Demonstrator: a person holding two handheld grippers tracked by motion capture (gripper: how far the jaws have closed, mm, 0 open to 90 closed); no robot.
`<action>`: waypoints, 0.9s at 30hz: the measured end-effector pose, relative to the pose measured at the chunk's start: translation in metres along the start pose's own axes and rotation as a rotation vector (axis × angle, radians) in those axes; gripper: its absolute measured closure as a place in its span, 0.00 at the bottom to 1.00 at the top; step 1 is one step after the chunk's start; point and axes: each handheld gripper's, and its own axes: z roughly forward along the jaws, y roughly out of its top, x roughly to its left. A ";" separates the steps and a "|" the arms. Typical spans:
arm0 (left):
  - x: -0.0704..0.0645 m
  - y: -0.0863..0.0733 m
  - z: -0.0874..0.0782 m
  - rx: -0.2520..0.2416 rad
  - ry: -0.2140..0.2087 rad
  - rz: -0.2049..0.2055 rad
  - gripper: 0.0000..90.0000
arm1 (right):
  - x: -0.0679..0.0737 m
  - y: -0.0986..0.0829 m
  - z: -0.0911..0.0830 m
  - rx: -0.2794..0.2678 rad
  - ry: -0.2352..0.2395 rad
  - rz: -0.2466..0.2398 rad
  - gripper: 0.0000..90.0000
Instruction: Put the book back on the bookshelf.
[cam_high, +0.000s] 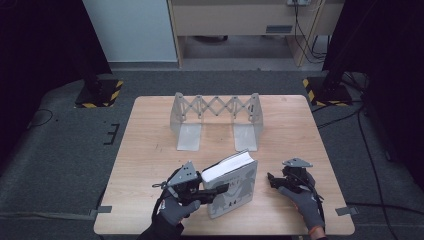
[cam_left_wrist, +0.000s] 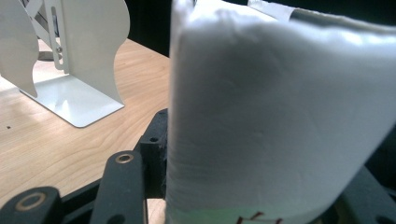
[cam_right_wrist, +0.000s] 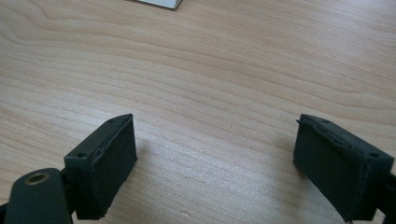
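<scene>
Left gripper (cam_high: 212, 191) jaws clamp book (cam_high: 231, 181), right gripper (cam_high: 272, 181) jaws wide open, empty; keep book upright w/ firm grip en route to rack (cam_high: 215, 120).

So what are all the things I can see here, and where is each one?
Book: one, white pages with a grey cover, near edge of the table, tilted up in the left gripper.
Expanding bookend rack: one, pale grey metal, far middle of the table, standing empty.
Table: one, light wood, centre of the room.
Tape strips: two, grey, on the floor by the table's near corners.
Left gripper: one, black, shut on the book.
Right gripper: one, black, jaws wide apart just over bare table, right of the book.
Gloved hands: two, dark grey, each holding a gripper.
</scene>
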 end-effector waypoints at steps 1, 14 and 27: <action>-0.001 0.000 0.000 0.001 0.003 0.001 0.52 | 0.000 0.000 0.000 -0.001 0.000 -0.001 0.14; -0.009 0.000 0.001 0.005 -0.001 -0.023 0.48 | -0.002 -0.004 -0.003 0.019 0.004 0.002 0.05; -0.015 0.011 0.004 -0.013 0.028 -0.017 0.47 | -0.003 -0.004 -0.002 0.029 -0.009 0.005 0.01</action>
